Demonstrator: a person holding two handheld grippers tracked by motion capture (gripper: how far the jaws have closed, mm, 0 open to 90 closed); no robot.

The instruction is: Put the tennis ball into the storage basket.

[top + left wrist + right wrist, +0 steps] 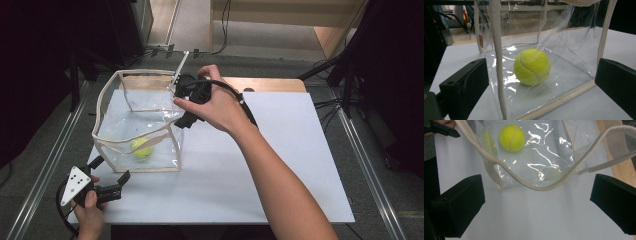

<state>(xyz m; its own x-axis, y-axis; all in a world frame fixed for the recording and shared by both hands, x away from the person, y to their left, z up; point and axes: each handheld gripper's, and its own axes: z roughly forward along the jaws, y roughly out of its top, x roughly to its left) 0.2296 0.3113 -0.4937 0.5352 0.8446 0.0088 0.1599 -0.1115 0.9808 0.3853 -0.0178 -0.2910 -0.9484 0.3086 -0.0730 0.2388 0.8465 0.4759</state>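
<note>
One tennis ball [141, 148] lies on the floor of a clear plastic bag [150, 107] with cream edging, which stands open-topped on the white bench [280, 165]. In the left gripper view the ball sits straight ahead of the jaws, behind the bag's near wall, with one cream handle strap [497, 62] hanging down just to its left. The left gripper [111, 178] waits low at the bag's near corner, jaws spread and holding nothing. The right gripper [186, 102] hovers above the bag's right rim, jaws likewise wide apart and empty; the sagging rim strap [536, 185] droops between and beyond them, with the ball farther off below.

The step in hand looks like getting at the ball or the bag's mouth. To do it well, the right gripper should probably pinch the cream rim rather than the slippery film. The left gripper would do best steadying the stiff edging at the near corner, so the limp wall does not fold inward over the ball.
</note>
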